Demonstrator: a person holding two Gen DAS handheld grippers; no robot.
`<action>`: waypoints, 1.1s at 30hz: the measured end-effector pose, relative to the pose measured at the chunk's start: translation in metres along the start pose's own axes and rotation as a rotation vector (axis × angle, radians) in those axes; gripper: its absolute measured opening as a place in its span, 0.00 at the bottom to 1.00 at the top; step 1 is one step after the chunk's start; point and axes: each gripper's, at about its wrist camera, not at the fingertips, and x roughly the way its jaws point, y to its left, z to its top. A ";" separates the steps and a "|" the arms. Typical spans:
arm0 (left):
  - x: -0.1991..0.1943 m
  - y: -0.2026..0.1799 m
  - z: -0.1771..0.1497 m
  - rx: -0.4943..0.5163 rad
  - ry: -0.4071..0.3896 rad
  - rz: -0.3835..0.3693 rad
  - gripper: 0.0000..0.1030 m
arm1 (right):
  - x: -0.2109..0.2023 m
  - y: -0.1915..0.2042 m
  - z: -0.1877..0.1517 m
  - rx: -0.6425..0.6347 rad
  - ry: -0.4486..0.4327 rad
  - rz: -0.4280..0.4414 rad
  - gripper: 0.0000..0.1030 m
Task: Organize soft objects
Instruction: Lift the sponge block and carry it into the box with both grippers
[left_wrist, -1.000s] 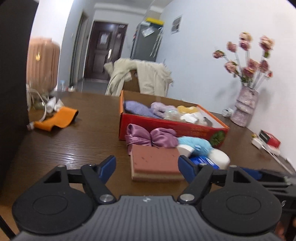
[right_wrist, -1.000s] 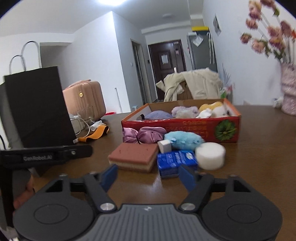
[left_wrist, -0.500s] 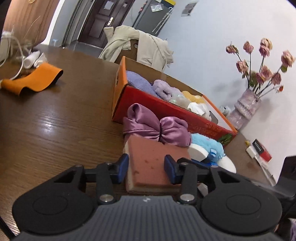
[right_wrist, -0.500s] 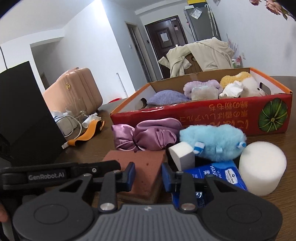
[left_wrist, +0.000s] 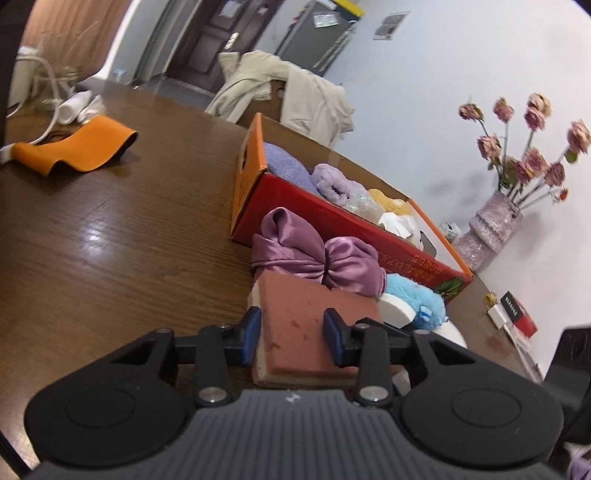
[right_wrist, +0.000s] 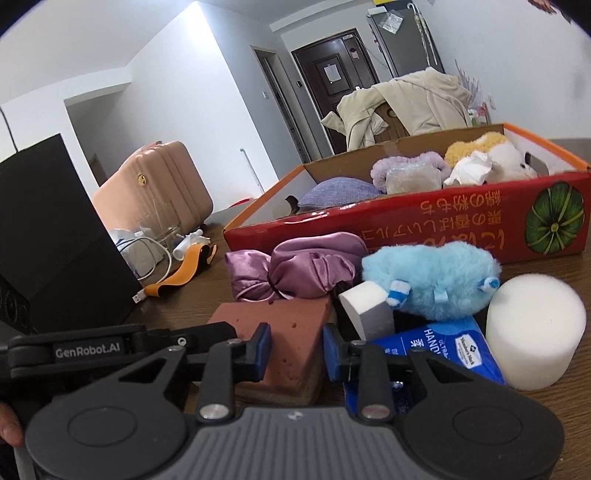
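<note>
The left hand-held gripper (left_wrist: 291, 334) has just been closing, and its blue pads now press the two sides of the reddish-brown sponge (left_wrist: 295, 325), which lies flat on the counter (left_wrist: 110, 258). The right hand-held gripper (right_wrist: 297, 349) has likewise just been closing and pinches the sponge's corner at the other end, probably so the soft block lifts level. At about 12 o'clock from the sponge lies a purple satin bundle (left_wrist: 317, 254), then a blue plush toy (right_wrist: 432, 284), and at 3 o'clock a white foam cylinder (right_wrist: 535, 332); all wait just before the red box (right_wrist: 443, 225), already part filled. Beyond the dark wooden counter stand a pink suitcase (right_wrist: 155, 184) and a vase of flowers (left_wrist: 495, 221).
</note>
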 end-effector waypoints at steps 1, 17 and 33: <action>-0.012 -0.006 -0.001 -0.006 -0.015 0.005 0.36 | -0.005 0.004 0.000 -0.015 -0.012 0.001 0.28; -0.130 -0.154 -0.068 0.133 -0.154 -0.182 0.36 | -0.234 0.029 -0.032 -0.097 -0.320 -0.057 0.28; -0.016 -0.237 0.030 0.198 -0.139 -0.172 0.35 | -0.223 -0.072 0.080 -0.034 -0.322 -0.065 0.25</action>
